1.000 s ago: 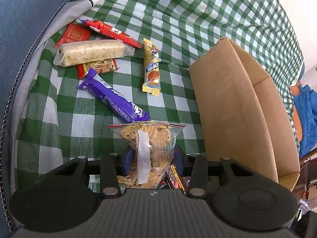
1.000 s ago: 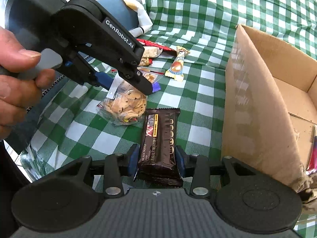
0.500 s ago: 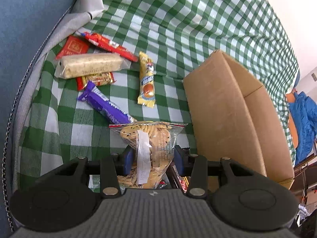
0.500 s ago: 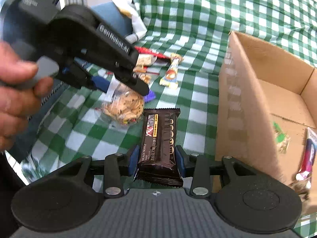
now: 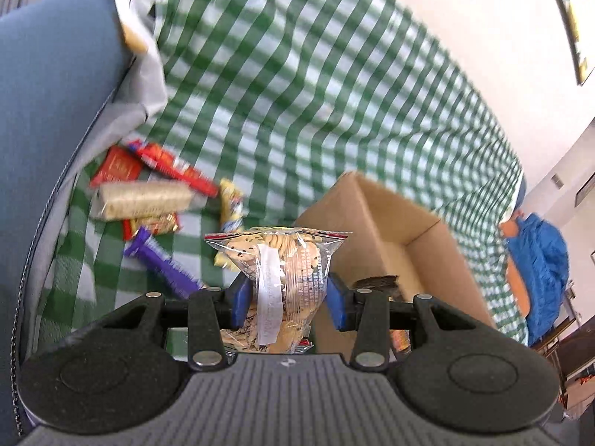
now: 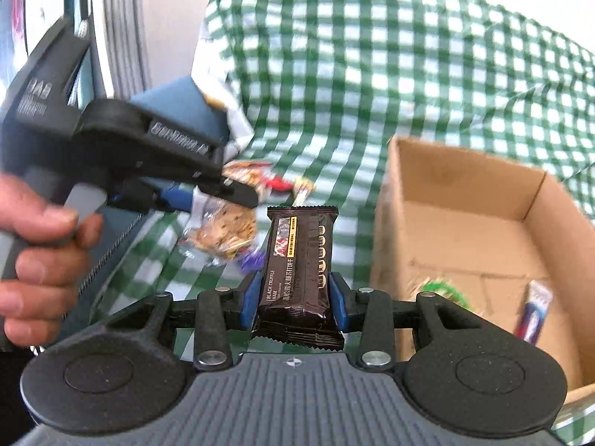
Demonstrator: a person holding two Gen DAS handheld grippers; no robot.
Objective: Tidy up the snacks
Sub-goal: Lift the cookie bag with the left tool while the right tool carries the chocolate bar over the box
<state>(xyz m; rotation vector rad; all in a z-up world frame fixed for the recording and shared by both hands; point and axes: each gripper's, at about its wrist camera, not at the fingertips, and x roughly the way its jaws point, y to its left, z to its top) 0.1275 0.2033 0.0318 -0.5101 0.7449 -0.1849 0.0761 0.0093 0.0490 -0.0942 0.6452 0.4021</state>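
A green-checked cloth (image 5: 297, 85) covers the surface. On it stands an open cardboard box (image 5: 375, 219), and near its left lie a purple bar (image 5: 163, 265), a yellow bar (image 5: 230, 200), a pale roll (image 5: 143, 199) and red packets (image 5: 174, 167).

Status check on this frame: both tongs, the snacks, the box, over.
Left tongs shut on cookie bag. Right tongs shut on black truffle pack. Cardboard box open, nothing blocking.
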